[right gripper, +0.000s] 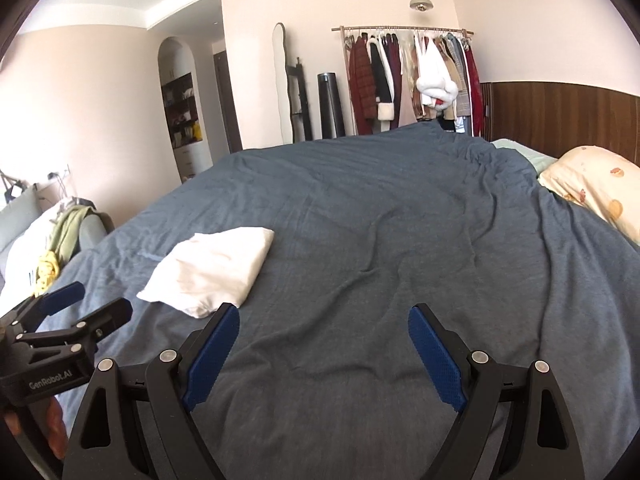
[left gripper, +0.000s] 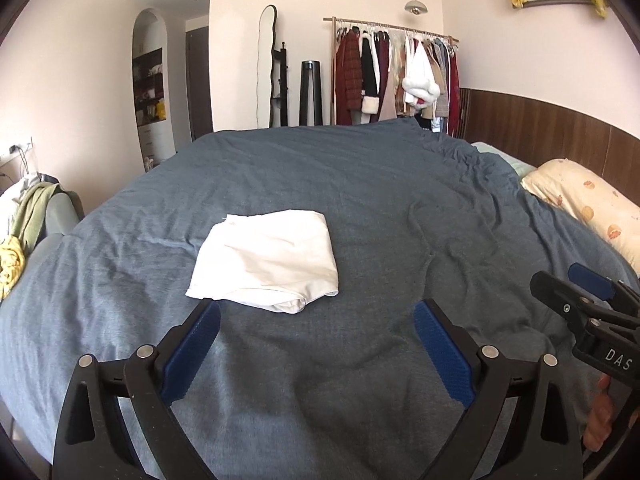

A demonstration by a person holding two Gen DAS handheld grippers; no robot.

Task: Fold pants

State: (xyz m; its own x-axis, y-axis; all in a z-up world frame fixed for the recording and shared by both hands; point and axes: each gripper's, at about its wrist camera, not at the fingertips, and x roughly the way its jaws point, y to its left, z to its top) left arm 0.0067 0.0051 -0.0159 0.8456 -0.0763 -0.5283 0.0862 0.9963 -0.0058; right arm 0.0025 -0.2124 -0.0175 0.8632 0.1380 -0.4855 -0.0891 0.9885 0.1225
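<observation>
Near corner of white folded pants point(left gripper: 266, 276) hidden behind left gripper point(left gripper: 316, 312) finger in left wrist view. Right gripper point(left gripper: 568, 284) cut off by right edge there. Pillow point(right gripper: 596, 196) cropped at frame edge. Garments on clothes rack point(right gripper: 408, 76) too small to be identified.

Both grippers empty, side by side.
Left gripper point(left gripper: 316, 312) jaws spread wide, nothing between; right gripper point(right gripper: 323, 316) likewise wide apart, angled down. Fingers point(left gripper: 600, 416) wrap the right handle.

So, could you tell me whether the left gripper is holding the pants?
No, the left gripper is open and empty, with the folded pants lying beyond it.
</observation>
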